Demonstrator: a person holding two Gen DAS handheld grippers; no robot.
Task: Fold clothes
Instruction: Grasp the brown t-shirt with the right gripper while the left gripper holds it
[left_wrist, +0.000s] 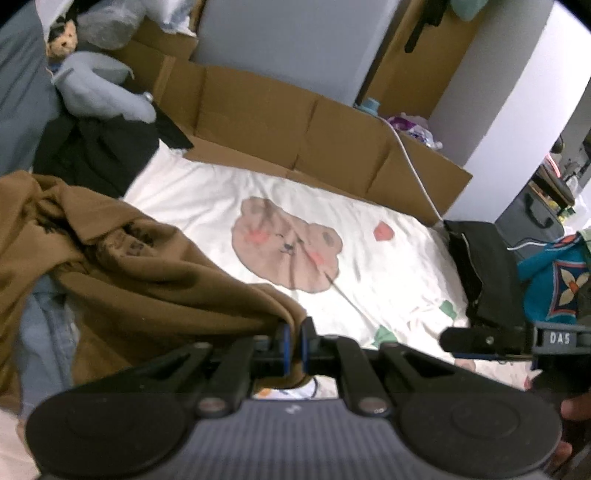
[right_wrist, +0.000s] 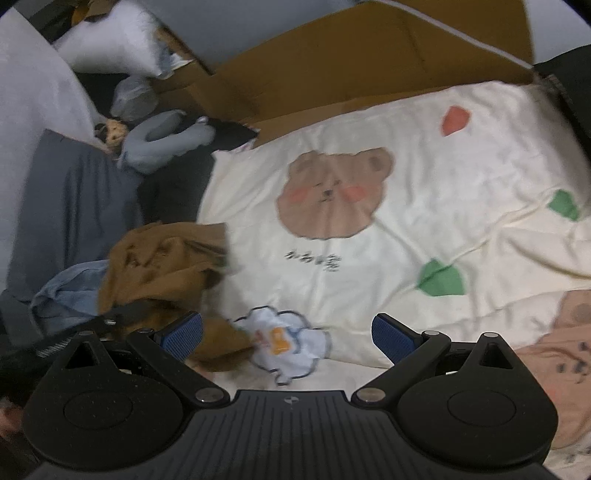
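Left gripper (left_wrist: 294, 341) fingers pinch the crumpled brown garment (left_wrist: 147, 273); right gripper (right_wrist: 288, 334) fingers stand wide, empty.

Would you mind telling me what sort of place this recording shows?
Most likely a lived-in bedroom: a bear-print bedsheet serves as the work surface, clothes such as a brown garment lie heaped on it, and cardboard boxes stand behind.

both wrist views angled down, close over bedsheet (left_wrist: 369, 229), sharing its bear print (right_wrist: 332, 192)
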